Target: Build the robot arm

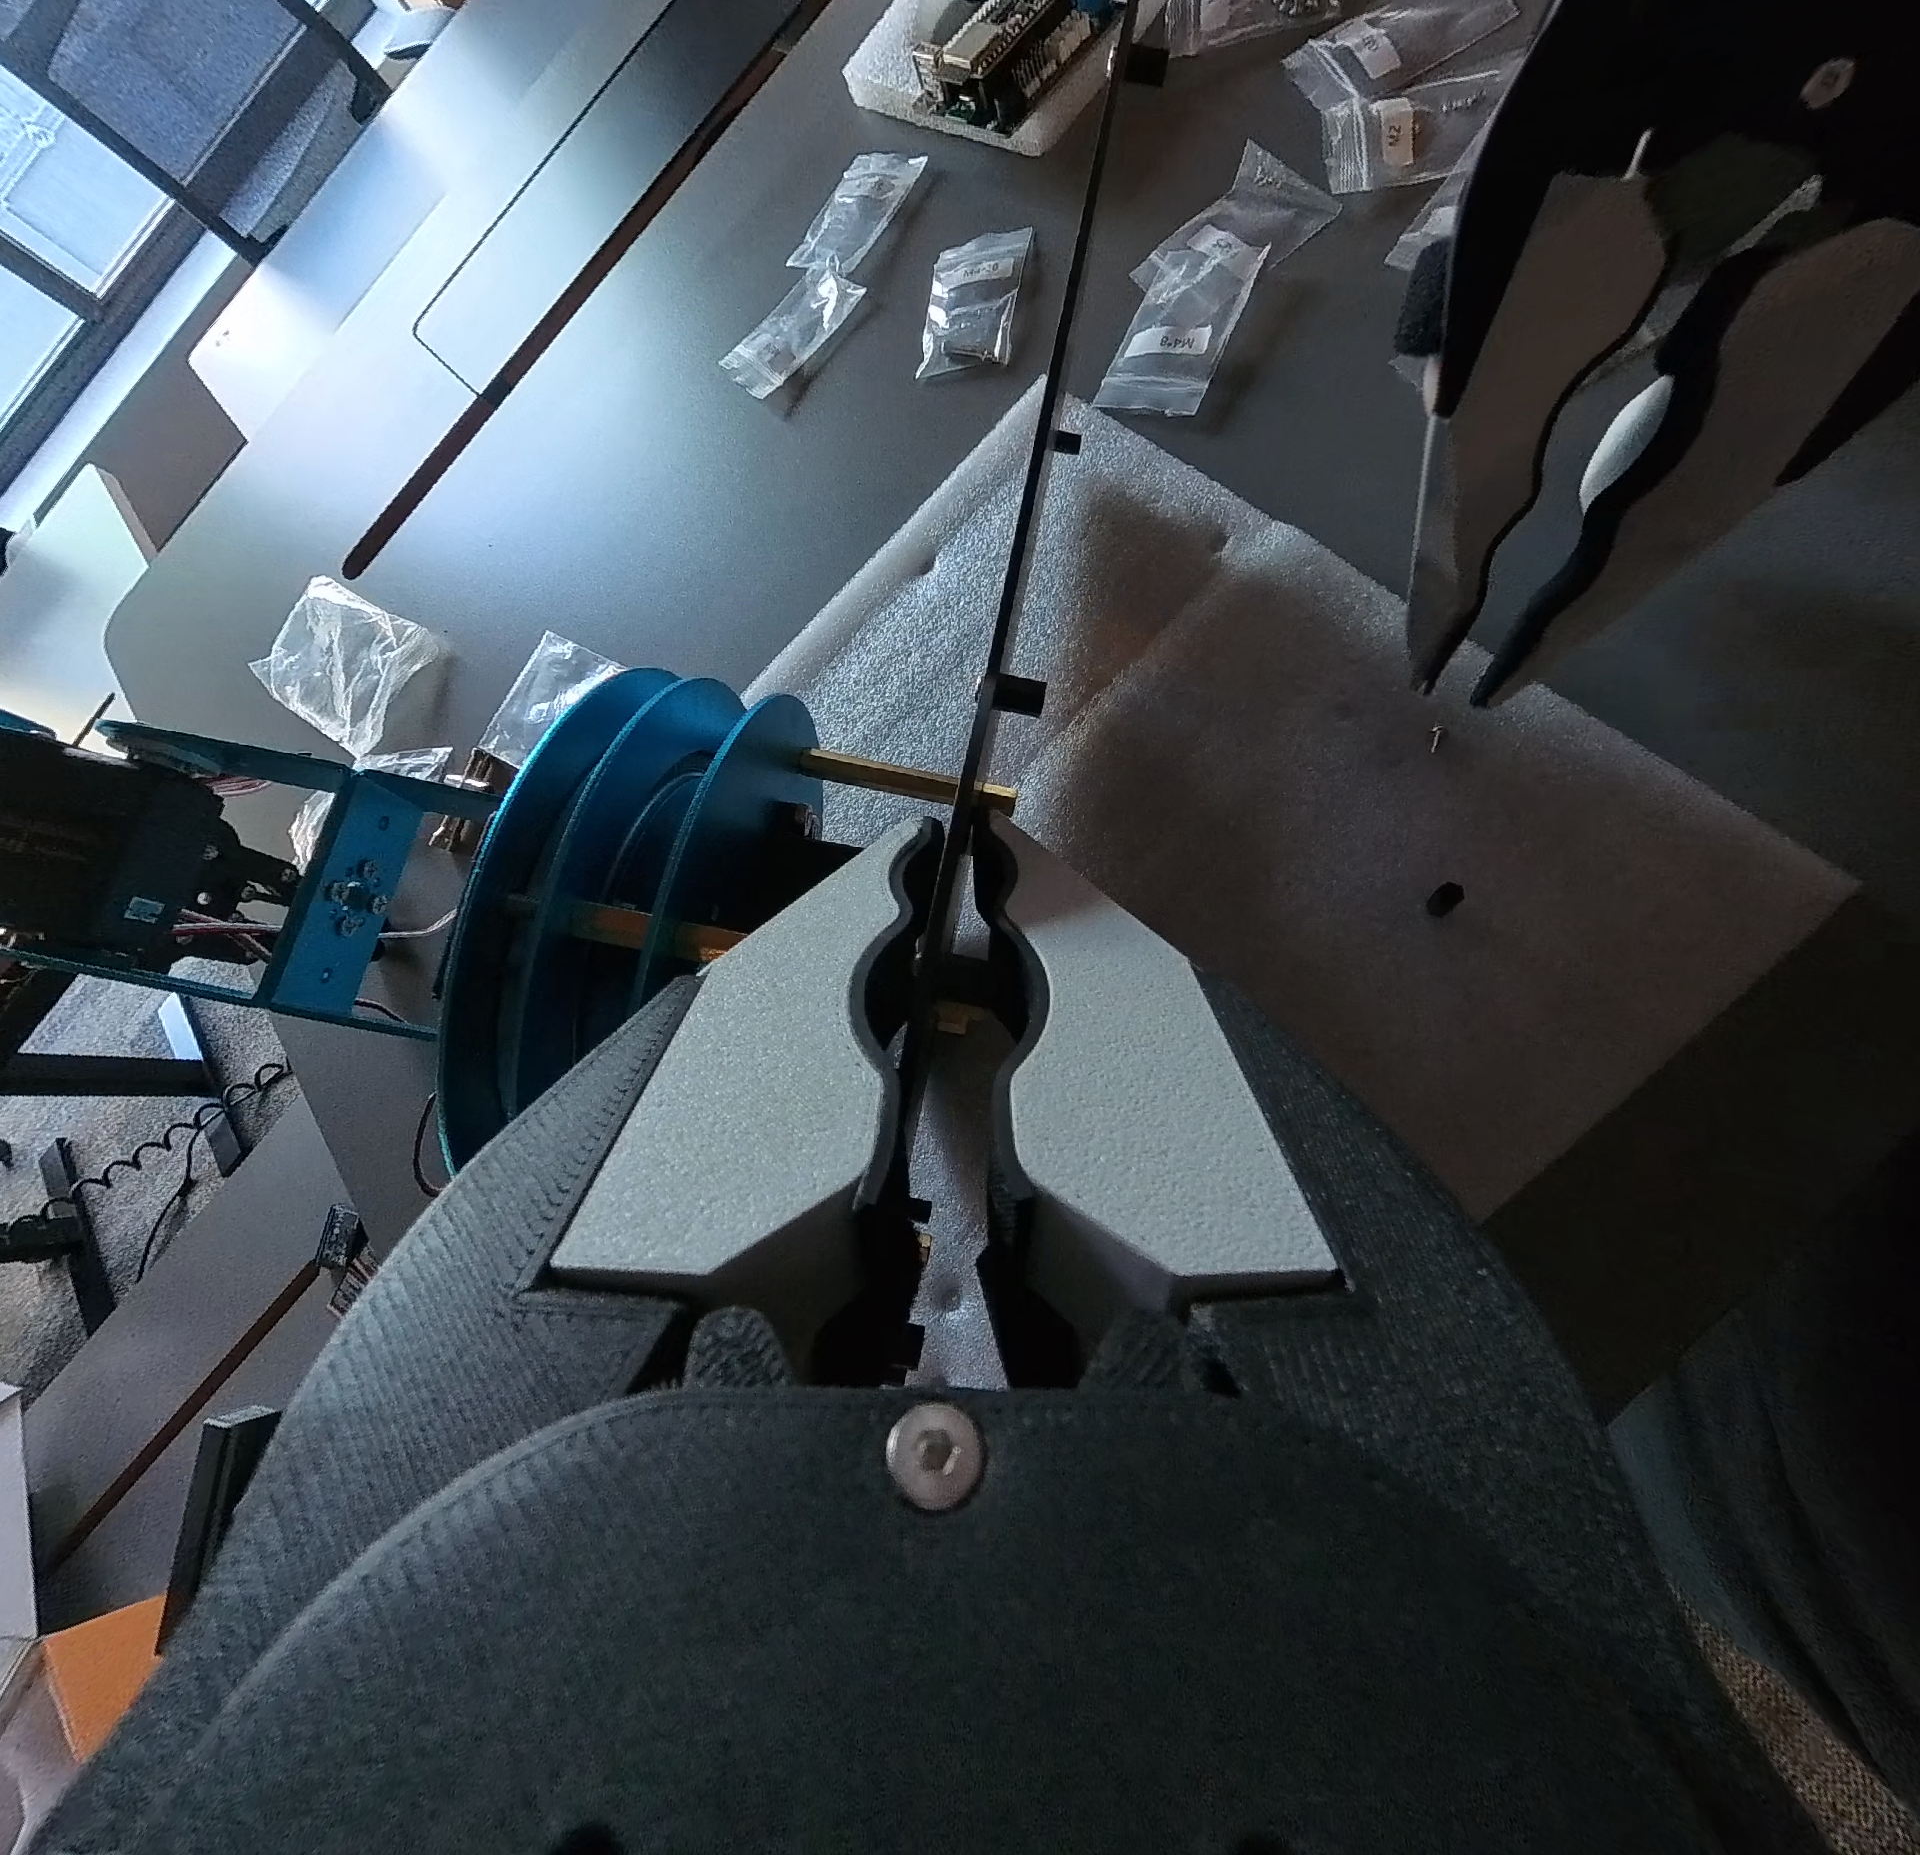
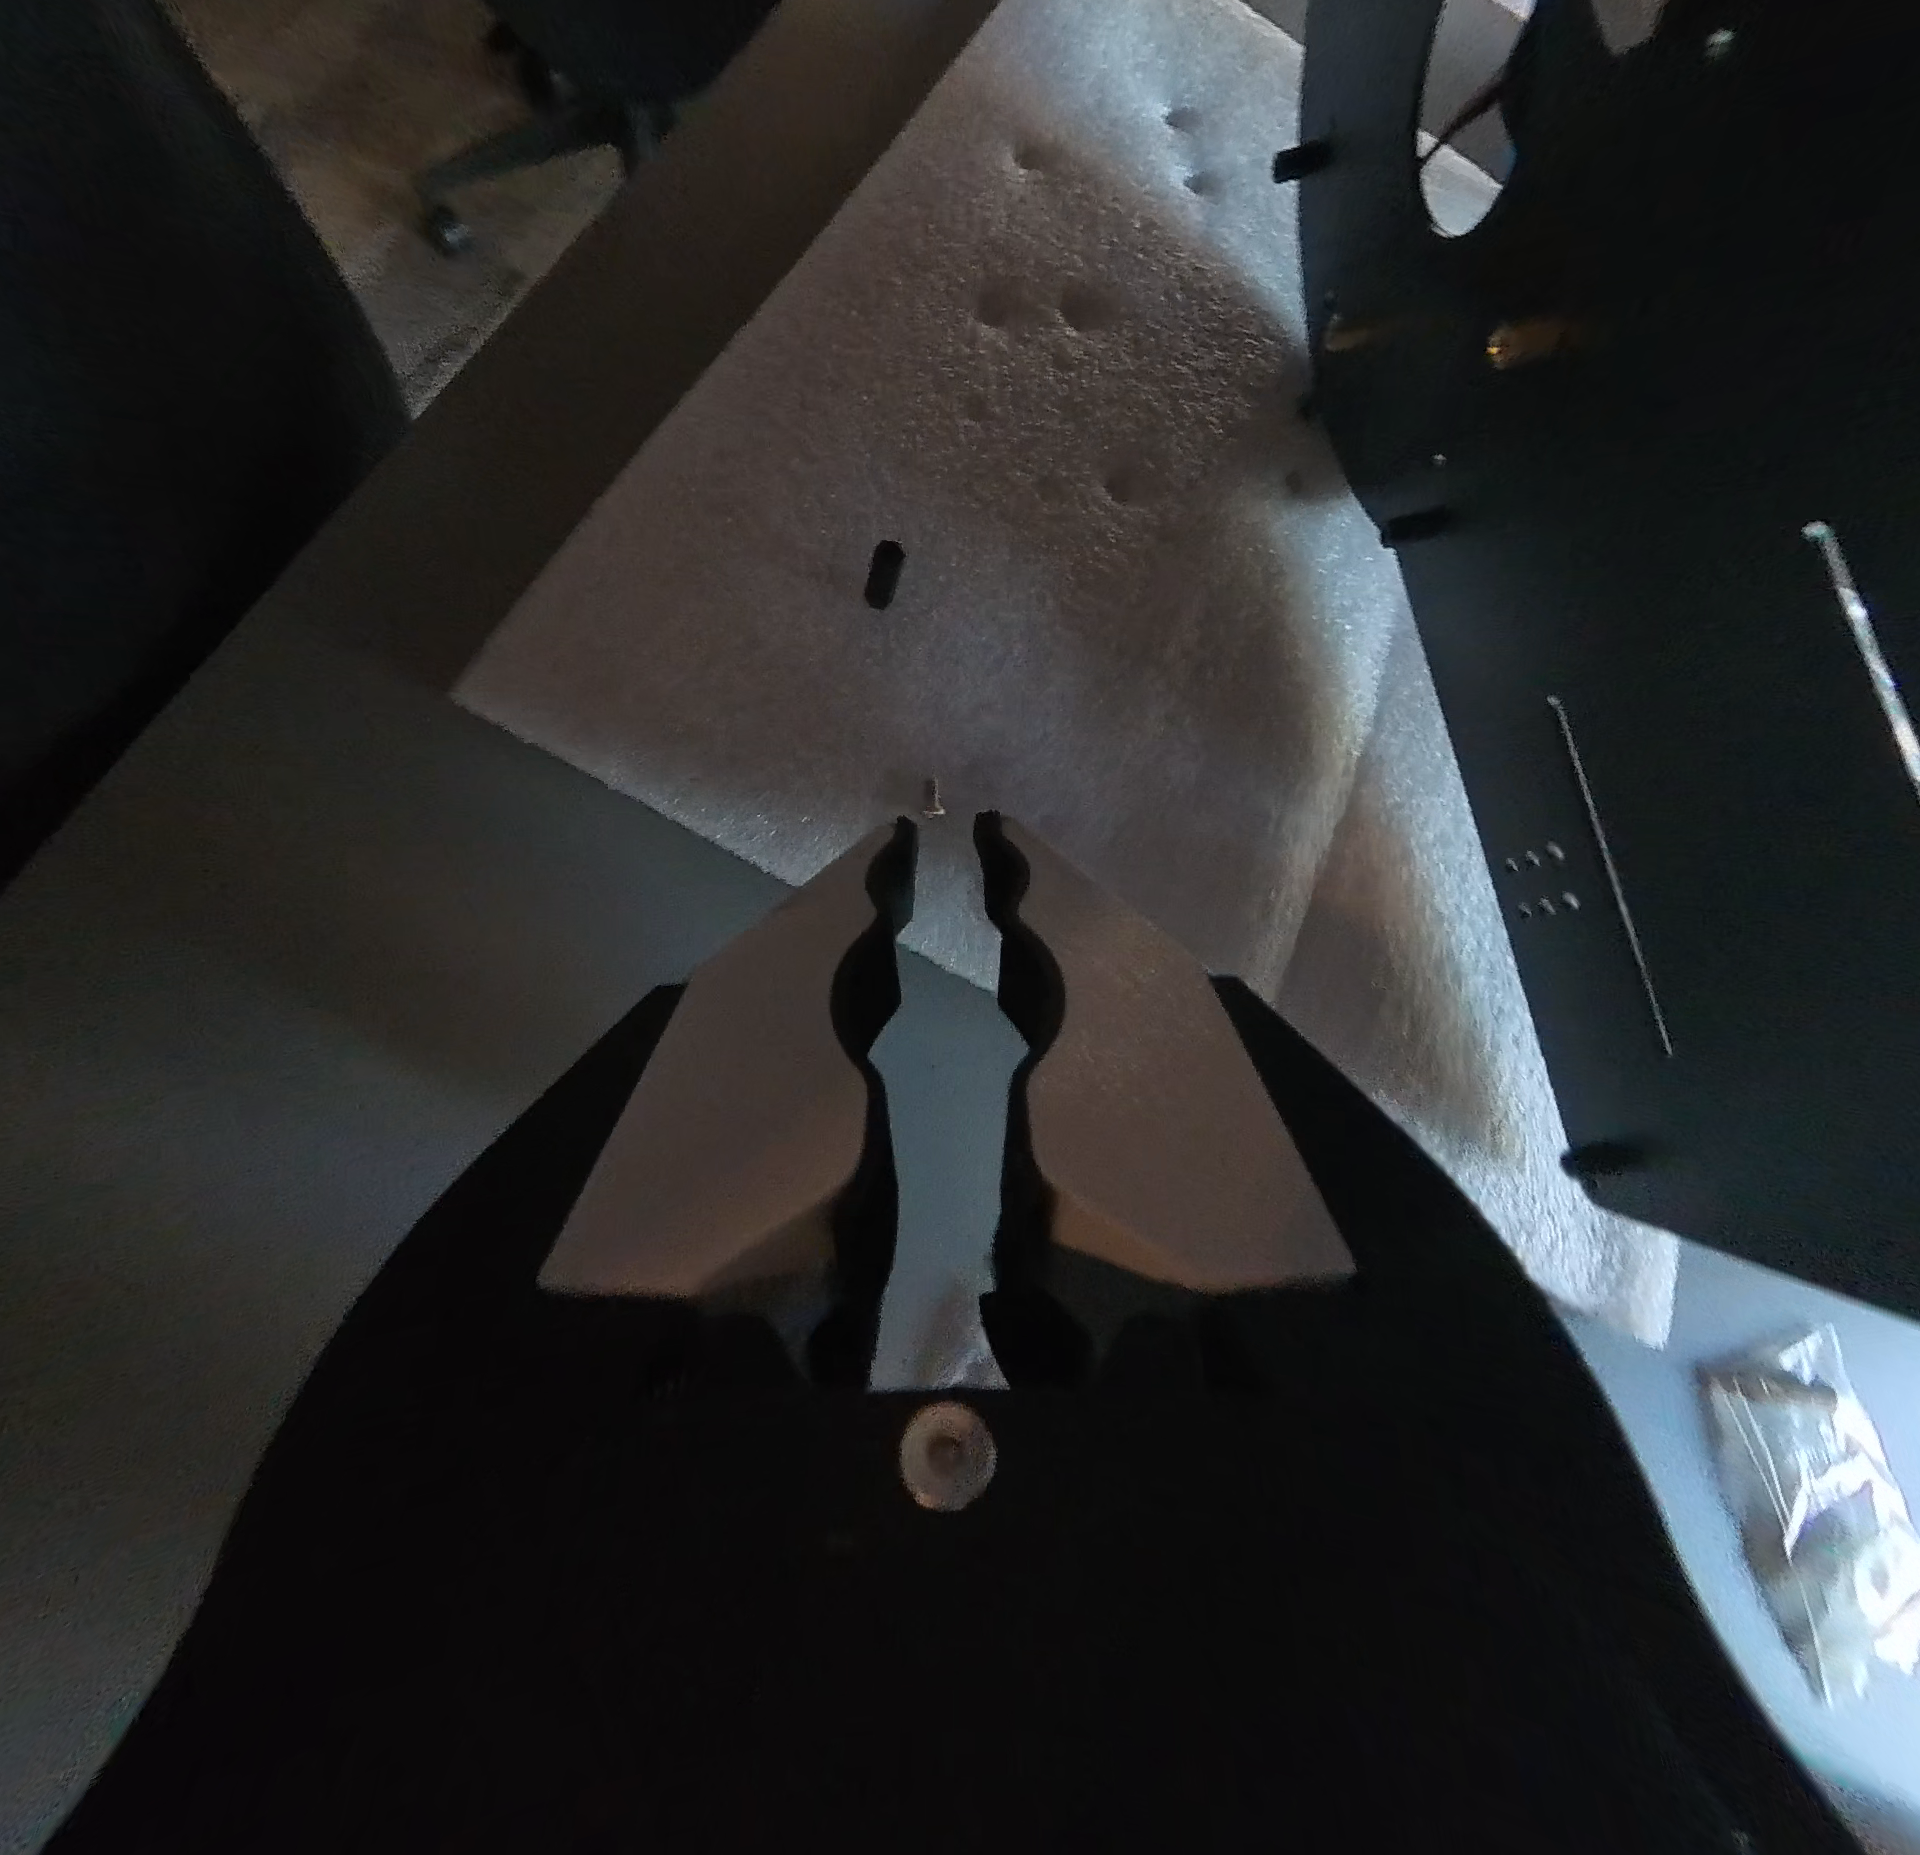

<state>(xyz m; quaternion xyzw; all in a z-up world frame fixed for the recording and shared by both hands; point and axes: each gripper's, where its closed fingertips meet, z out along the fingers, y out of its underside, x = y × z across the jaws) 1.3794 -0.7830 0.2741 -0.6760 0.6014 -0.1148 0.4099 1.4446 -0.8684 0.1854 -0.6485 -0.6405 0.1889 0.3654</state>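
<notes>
My left gripper point(image 1: 961, 834) is shut on the edge of a thin black plate point(image 1: 1049, 434), seen edge-on and held upright over a white foam sheet point(image 1: 1299, 870). Blue discs point(image 1: 623, 870) and brass standoffs point(image 1: 894, 771) are fixed to the plate's left side. The plate's flat face shows in the right wrist view point(image 2: 1662, 766). My right gripper point(image 2: 948, 823) is open a little, its tips just above the foam point(image 2: 935, 455) beside a tiny silver screw point(image 2: 932, 800). The right gripper also shows in the left wrist view point(image 1: 1455, 688), with the screw point(image 1: 1438, 735) just below its tips.
A small black nut point(image 1: 1445, 897) lies on the foam, also seen in the right wrist view point(image 2: 884, 574). Several small plastic bags of hardware point(image 1: 971, 304) lie on the grey table point(image 1: 623, 403). A circuit board point(image 1: 1003, 49) sits on white foam at the back. A blue bracket assembly point(image 1: 343, 891) is at left. Left tips to right tips: about 15 centimeters.
</notes>
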